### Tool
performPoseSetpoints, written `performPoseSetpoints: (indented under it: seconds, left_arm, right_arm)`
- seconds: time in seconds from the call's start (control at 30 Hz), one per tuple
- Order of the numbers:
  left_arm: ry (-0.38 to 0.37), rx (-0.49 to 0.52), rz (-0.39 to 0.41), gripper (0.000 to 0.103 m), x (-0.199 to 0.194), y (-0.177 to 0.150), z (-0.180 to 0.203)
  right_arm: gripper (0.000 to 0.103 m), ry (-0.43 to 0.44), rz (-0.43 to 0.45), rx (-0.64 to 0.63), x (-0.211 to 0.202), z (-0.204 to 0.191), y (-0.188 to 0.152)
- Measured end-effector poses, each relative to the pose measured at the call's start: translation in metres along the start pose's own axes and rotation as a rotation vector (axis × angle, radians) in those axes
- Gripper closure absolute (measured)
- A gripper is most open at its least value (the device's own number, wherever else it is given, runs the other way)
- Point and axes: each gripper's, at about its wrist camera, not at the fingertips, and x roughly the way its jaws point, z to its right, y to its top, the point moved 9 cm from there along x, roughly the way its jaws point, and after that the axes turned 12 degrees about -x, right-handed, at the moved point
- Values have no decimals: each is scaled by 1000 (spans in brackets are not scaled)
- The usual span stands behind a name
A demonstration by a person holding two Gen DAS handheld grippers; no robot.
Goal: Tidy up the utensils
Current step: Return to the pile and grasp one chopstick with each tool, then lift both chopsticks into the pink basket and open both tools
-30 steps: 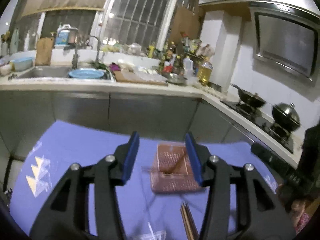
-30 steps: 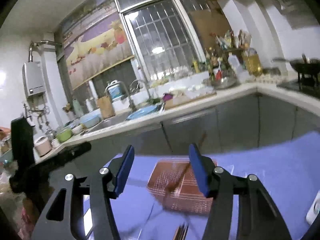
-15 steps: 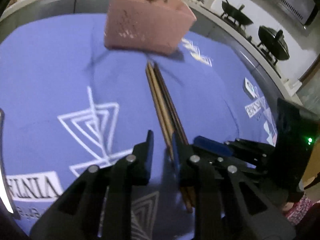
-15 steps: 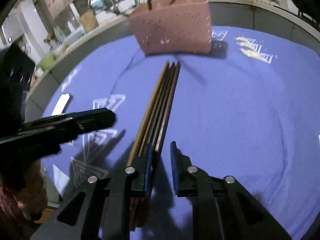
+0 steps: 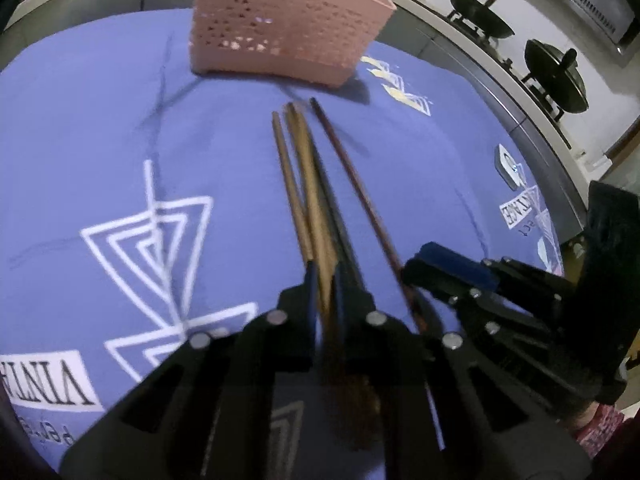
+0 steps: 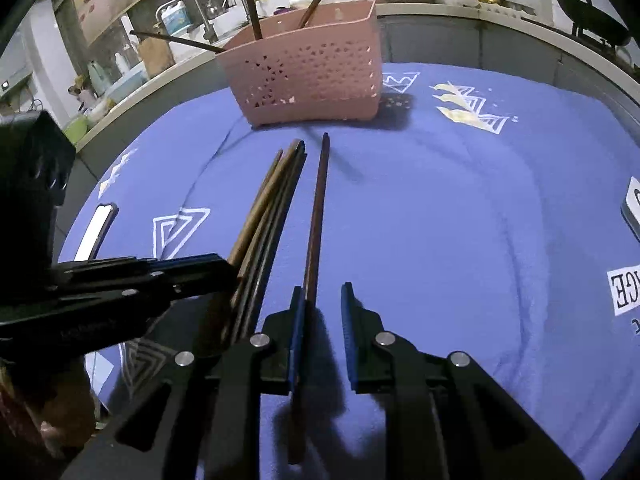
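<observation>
Left wrist view: the left gripper (image 5: 326, 292) has its jaws clenched on the bundled chopsticks (image 5: 310, 184), pointing at 12 o'clock toward the pink basket (image 5: 280, 36). Only the right wrist view shows chopsticks standing in that basket, and the right gripper (image 6: 322, 320), jaws apart, one touching a dark chopstick (image 6: 316, 216).

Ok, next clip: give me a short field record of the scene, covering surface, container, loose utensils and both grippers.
surface: purple printed cloth
container: pink perforated basket, chopsticks standing in it
loose utensils: bundle of chopsticks; single dark chopstick lying apart, beside the bundle
left gripper: shut on the bundle
right gripper: around the single dark chopstick, which lies against one pad, gap on the other side
</observation>
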Motion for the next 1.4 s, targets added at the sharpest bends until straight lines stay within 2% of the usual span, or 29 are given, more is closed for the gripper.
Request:
performPoseSetpoints:
  seconds: [0.17, 0.3, 0.4, 0.57, 0.8, 0.9, 0.93, 1.0, 1.07, 1.1, 1.2, 1.4]
  left_arm:
    - [19, -45, -2, 96, -5, 3, -19]
    - [29, -60, -9, 96, -3, 9, -25]
    - [57, -38, 3, 96, -1, 16, -24]
    - [74, -10, 16, 96, 7, 33, -22]
    - [138, 67, 33, 96, 27, 71, -11]
    - [157, 92, 45, 96, 34, 82, -8]
    - [161, 105, 52, 96, 36, 85, -7]
    - [159, 108, 62, 96, 37, 88, -7]
    - [144, 92, 58, 97, 34, 87, -9]
    - [133, 78, 55, 97, 32, 85, -11]
    - [75, 44, 79, 97, 13, 74, -14]
    - [7, 15, 178, 97, -44, 57, -18]
  right_arm:
    - [84, 5, -7, -27, 9, -7, 6]
    - [85, -56, -3, -74, 11, -5, 6]
    - [89, -69, -5, -66, 8, 3, 2]
    - [89, -46, -31, -24, 8, 15, 5]
    - [89, -61, -65, -93, 38, 14, 46]
    - [89, -42, -64, -97, 51, 14, 65]
    - [95, -35, -66, -102, 54, 13, 68]
    - [98, -11, -65, -93, 58, 12, 71]
    - [98, 51, -66, -43, 55, 11, 68]
    - [98, 85, -50, -17, 51, 9, 66]
    - [98, 96, 9, -17, 33, 5, 63]
    - [98, 169, 193, -4, -10, -14, 68]
